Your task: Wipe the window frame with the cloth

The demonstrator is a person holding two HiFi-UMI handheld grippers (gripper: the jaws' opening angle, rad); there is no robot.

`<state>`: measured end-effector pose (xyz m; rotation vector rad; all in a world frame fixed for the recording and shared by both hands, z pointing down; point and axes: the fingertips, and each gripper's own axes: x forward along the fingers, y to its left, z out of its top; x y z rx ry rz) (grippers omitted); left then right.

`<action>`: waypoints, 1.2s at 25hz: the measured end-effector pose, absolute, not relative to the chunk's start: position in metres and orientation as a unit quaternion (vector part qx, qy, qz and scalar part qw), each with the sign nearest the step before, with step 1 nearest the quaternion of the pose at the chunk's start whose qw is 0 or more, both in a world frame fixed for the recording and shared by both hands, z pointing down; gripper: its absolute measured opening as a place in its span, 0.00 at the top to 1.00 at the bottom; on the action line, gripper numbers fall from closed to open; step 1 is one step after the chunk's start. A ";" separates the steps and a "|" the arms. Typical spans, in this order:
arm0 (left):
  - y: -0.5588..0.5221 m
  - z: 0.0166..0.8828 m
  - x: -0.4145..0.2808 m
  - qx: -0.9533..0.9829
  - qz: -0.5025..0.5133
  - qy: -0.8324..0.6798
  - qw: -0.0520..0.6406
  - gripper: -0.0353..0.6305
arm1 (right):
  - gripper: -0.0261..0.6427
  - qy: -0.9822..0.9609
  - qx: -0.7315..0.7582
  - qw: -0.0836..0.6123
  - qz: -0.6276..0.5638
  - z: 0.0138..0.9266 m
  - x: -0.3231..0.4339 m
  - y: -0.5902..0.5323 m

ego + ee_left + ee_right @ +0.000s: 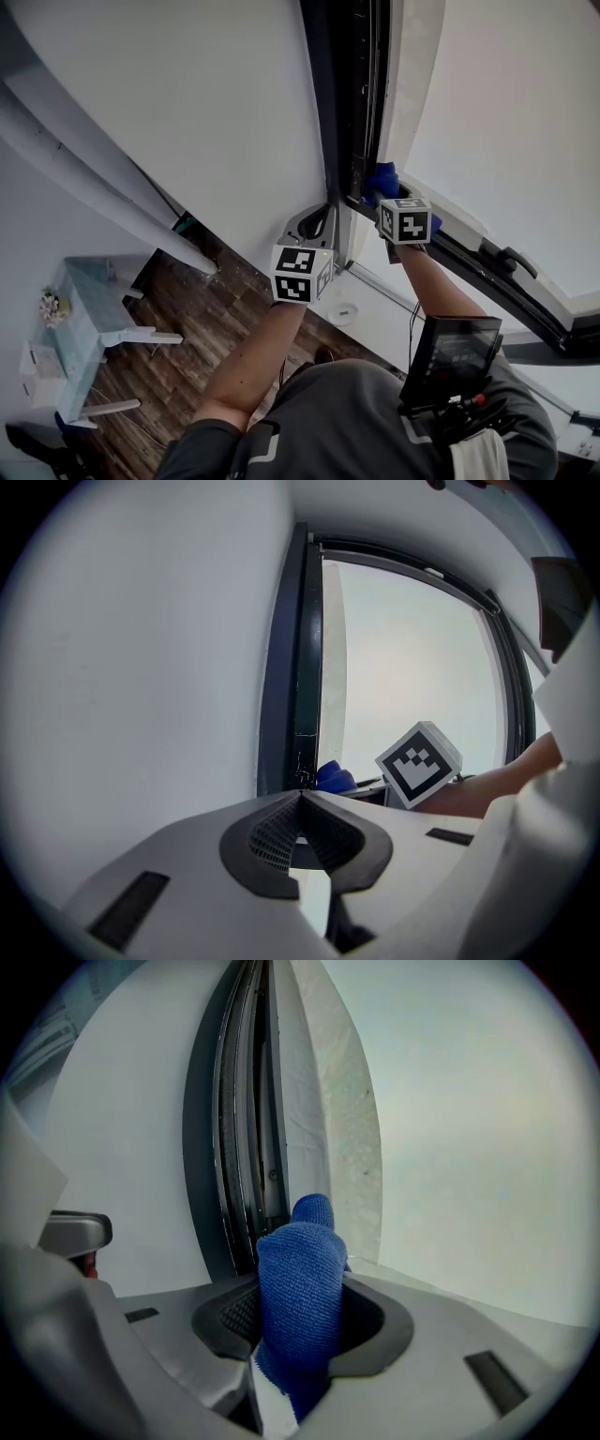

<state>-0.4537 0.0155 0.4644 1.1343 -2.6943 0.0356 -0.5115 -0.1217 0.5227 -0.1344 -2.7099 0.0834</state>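
Note:
A blue cloth (298, 1288) is clamped in my right gripper (302, 1312), its folded tip pressed at the foot of the dark window frame (234, 1129). In the head view the blue cloth (382, 180) touches the dark frame (342, 103) just above my right gripper (394, 208). My left gripper (314, 225) hangs lower and to the left, near the frame's corner, jaws closed on nothing. The left gripper view shows its jaws (302, 799) meeting at the tips, with the frame (289, 658), the cloth (333, 777) and the right gripper's marker cube (419, 762) beyond.
White wall (187, 103) lies left of the frame, bright pane (525, 122) to the right. A window handle (514, 259) sticks out of the lower sash. Far below are wood floor (178, 319), a pale table (89, 309) and a device (455, 352) at the person's waist.

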 end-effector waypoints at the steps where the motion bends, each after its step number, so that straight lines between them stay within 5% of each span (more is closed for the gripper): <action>1: 0.017 0.464 -0.453 0.388 0.014 -0.915 0.108 0.94 | 0.70 -0.976 -0.044 0.211 0.030 0.523 -0.511 -0.123; 26: 0.001 0.399 -0.440 0.396 0.016 -0.917 0.047 0.94 | 0.70 -0.985 -0.062 0.093 0.129 0.396 -0.478 -0.132; 30: -0.003 0.406 -0.441 0.388 0.031 -0.919 0.054 0.94 | 0.70 -0.985 -0.034 0.128 0.109 0.434 -0.491 -0.147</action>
